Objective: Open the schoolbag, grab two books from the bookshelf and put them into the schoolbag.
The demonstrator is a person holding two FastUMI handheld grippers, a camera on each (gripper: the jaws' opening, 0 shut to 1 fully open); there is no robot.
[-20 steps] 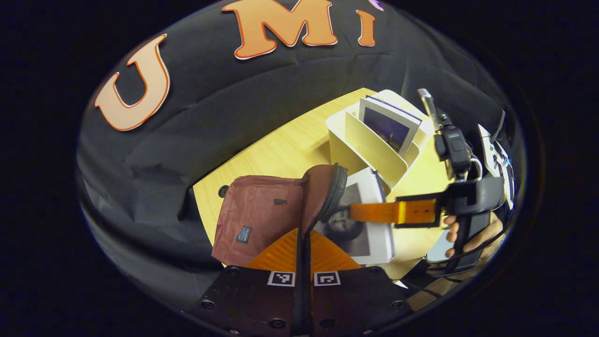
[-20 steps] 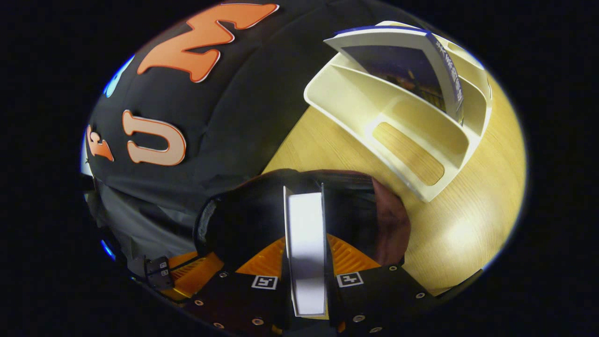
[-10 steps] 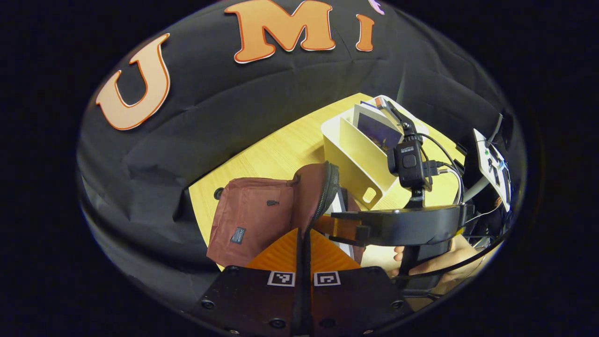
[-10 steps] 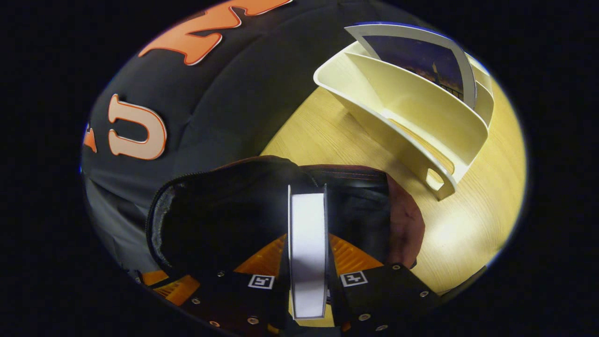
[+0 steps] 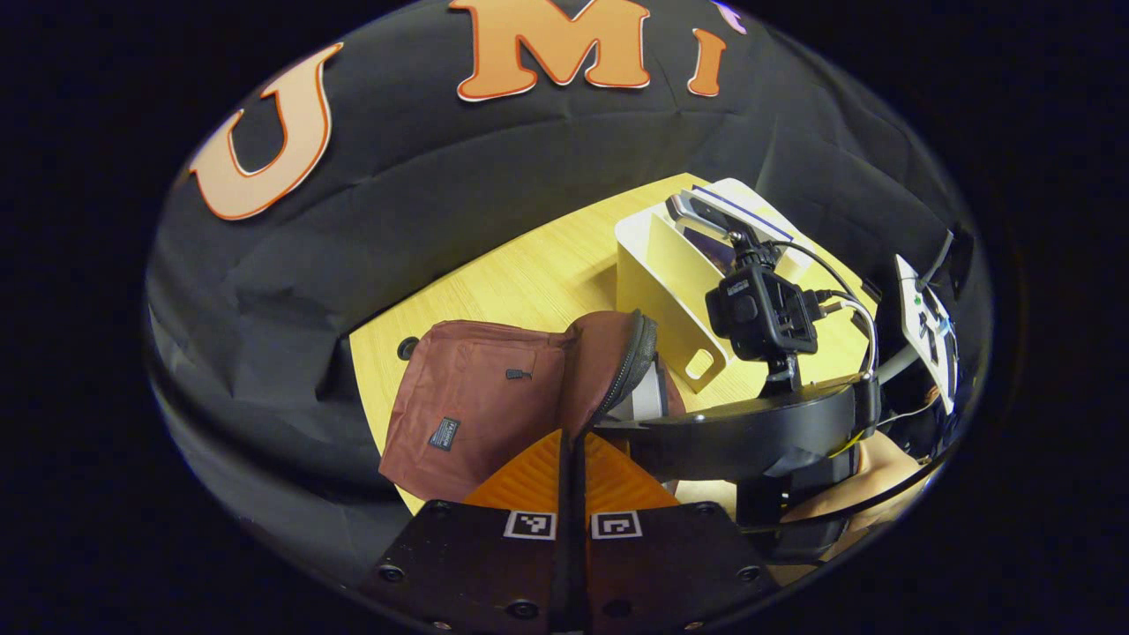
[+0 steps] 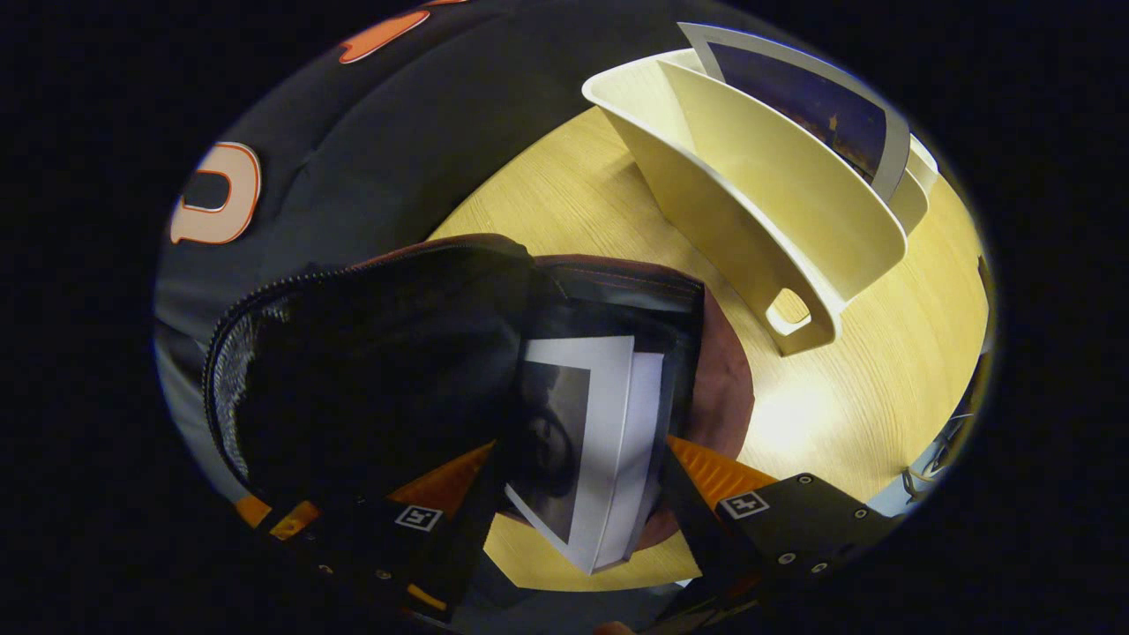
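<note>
Right gripper view: the right tool [image 6: 582, 494] stands open around the first book [image 6: 589, 459], now partway inside the open schoolbag [image 6: 370, 370]. The left tool [image 5: 571, 467] pinches the bag's flap. A second book [image 6: 807, 101] waits in the bookshelf [image 6: 776, 203].

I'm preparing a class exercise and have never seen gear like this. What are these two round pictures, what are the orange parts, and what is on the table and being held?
A person holds a two-finger gripper in each hand; each carries a fisheye camera looking along its own orange fingers. In the left gripper view, the left gripper pinches the open flap of the maroon schoolbag, which lies on the wooden table. In the right gripper view, the right gripper has opened around a grey-covered book leaning half inside the bag. The cream bookshelf behind holds another book.
</note>
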